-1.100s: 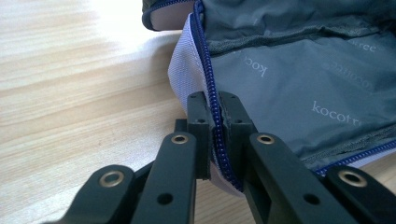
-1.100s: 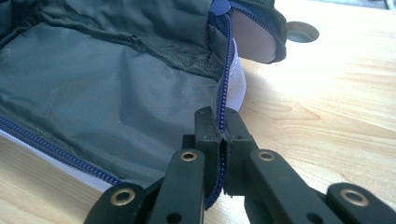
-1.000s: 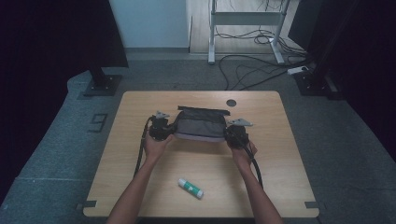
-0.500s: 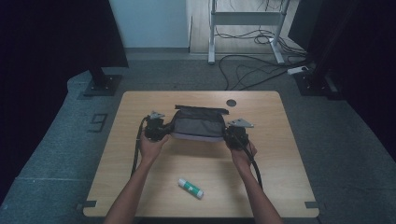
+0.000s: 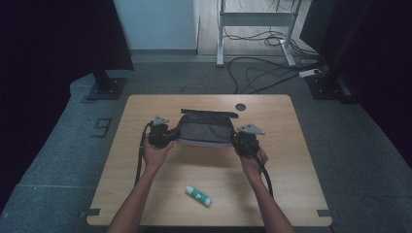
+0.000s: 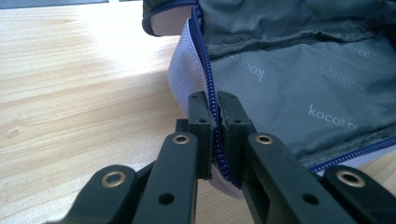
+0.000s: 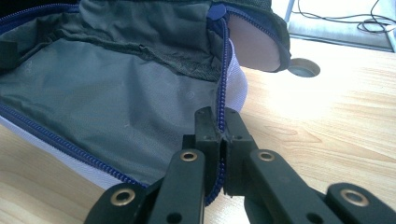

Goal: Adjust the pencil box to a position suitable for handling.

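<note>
With both the left gripper [image 6: 215,105] and right gripper [image 7: 218,122] clenched on the open pouch's [image 5: 204,130] zipper edges mid-table, pulling apart too hard could slip the grip.

Bare forearms, no sleeves. Each gripper [image 5: 160,132] [image 5: 245,138] is black, with a grey three-cornered plate, brass-ringed screws and a trailing black cable.
</note>
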A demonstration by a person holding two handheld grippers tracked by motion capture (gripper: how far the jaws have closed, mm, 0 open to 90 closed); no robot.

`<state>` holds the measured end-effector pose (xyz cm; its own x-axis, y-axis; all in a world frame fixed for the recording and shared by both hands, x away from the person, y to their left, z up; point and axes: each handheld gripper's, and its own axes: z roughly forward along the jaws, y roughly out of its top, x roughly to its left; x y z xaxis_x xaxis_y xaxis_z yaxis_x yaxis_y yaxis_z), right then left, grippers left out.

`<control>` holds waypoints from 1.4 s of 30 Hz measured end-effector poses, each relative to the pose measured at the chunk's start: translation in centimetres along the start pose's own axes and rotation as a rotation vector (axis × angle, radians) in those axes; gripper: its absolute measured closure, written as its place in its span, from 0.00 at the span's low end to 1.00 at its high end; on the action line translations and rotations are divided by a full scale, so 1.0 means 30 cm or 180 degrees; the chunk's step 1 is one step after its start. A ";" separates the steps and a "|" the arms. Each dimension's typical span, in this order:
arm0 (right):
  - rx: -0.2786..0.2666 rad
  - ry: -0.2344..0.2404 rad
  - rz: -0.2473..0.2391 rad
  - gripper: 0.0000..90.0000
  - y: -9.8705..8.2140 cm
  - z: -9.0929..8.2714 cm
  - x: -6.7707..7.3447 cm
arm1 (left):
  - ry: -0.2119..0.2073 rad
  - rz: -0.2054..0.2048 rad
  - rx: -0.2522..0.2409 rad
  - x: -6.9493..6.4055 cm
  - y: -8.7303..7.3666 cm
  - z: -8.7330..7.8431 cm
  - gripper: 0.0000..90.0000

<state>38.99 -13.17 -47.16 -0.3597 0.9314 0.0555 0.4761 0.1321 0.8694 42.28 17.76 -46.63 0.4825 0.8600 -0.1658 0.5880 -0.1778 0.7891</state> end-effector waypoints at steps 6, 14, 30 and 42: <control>-0.0020 0.0012 0.0004 0.96 0.001 -0.014 0.007 | -0.0015 -0.0006 -0.0022 -0.003 -0.010 -0.015 0.95; -0.0112 0.0026 -0.0044 0.96 0.003 -0.051 0.028 | -0.0023 0.0035 -0.0110 -0.018 -0.014 -0.063 0.95; -0.0106 0.0146 -0.0072 0.96 -0.059 -0.108 0.060 | -0.0118 0.0064 -0.0074 -0.035 -0.099 -0.116 0.95; 0.0043 0.0224 -0.0025 0.96 -0.141 -0.099 0.057 | -0.0172 0.0066 0.0087 -0.045 -0.177 -0.096 0.94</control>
<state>33.99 -13.15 -49.27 -0.4188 0.9042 0.0836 0.4838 0.1443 0.8632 36.64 18.93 -48.89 0.5287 0.8291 -0.1819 0.5947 -0.2089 0.7763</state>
